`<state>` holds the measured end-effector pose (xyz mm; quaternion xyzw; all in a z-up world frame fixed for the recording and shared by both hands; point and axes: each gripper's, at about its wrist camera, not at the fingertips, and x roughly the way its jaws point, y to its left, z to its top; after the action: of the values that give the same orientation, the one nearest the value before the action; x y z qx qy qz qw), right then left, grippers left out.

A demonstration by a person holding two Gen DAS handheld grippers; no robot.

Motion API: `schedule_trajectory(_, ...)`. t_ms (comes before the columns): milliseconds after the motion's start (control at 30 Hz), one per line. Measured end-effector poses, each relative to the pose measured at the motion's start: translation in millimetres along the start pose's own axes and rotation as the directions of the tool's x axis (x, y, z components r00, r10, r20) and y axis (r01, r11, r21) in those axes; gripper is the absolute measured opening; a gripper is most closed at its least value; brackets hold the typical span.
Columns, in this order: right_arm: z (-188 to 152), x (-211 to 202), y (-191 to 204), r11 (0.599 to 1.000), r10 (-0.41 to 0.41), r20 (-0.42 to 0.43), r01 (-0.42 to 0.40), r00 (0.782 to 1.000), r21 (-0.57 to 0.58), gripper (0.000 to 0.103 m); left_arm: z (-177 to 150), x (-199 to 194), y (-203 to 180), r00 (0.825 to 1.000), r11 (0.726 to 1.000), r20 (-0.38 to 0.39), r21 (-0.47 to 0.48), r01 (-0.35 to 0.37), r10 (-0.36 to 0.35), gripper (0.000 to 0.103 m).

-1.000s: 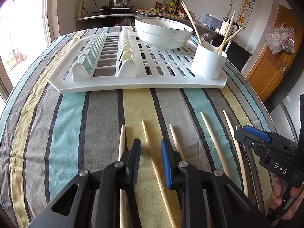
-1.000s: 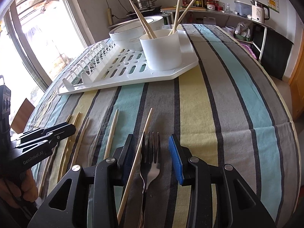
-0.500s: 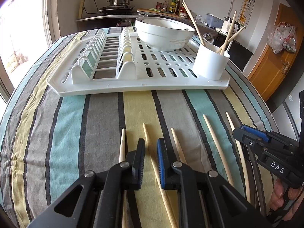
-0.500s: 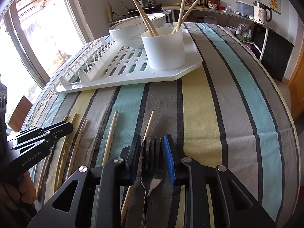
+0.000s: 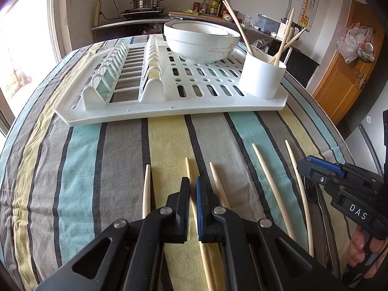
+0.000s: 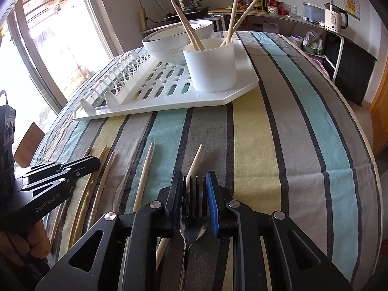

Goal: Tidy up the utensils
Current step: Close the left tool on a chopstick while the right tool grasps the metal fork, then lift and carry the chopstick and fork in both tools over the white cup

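Observation:
Several wooden chopsticks lie side by side on the striped tablecloth. My left gripper [image 5: 192, 186] is shut on one chopstick [image 5: 188, 169], which runs between its pads. My right gripper [image 6: 194, 184] is shut on a metal fork [image 6: 193, 220], tines pointing forward; another chopstick [image 6: 194, 162] lies just left of it. The right gripper also shows at the right of the left wrist view [image 5: 322, 172]. A white utensil cup [image 5: 262, 74] holding three chopsticks stands on the near right corner of the white drying rack [image 5: 169, 106]; it also shows in the right wrist view [image 6: 211, 64].
White bowls [image 5: 201, 41] sit stacked at the back of the rack. The table edge drops off on the right [image 6: 373, 169]. A counter with a steamer pot [image 5: 145, 0], bottles and a kettle stands behind. A window is on the left.
Both grippers have closed: the left onto a chopstick, the right onto the fork. Both have also edged slightly forward toward the rack.

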<state>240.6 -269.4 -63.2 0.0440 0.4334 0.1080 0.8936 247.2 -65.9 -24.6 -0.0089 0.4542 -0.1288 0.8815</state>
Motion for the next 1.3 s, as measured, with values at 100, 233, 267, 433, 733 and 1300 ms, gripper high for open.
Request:
schedule_trajectory(100,0,-5,-1,1.0,0.004,0.011,-0.004,1.0,0.001,0.02,0,-5,-1,1.0,1.0,0.01,0.005,0.007,-0.007,0.002)
schedule_trajectory(233,0,-10,-2,1.0,0.004,0.021,-0.004,1.0,0.001,0.02,1,-9,-3,1.0,1.0,0.014,0.018,0.012,-0.013,0.001)
schedule_trajectory(267,0,-11,-3,1.0,0.005,0.021,-0.005,1.0,0.003,0.02,1,-8,-3,1.0,1.0,0.005,0.019,0.017,-0.017,0.001)
schedule_trajectory(433,-1,-13,-3,1.0,0.012,0.025,-0.012,1.0,0.007,0.02,3,0,3,1.0,1.0,-0.027,-0.017,-0.004,0.004,0.007)
schedule_trajectory(733,-1,-15,-6,1.0,0.025,0.036,-0.025,0.999,0.011,0.02,14,10,-11,0.995,0.996,-0.07,0.073,-0.06,0.065,0.009)
schedule_trajectory(1300,9,-58,-3,0.999,0.035,0.136,-0.036,0.99,0.0,0.02,24,-61,-7,0.996,0.999,0.092,0.046,0.011,-0.015,0.005)
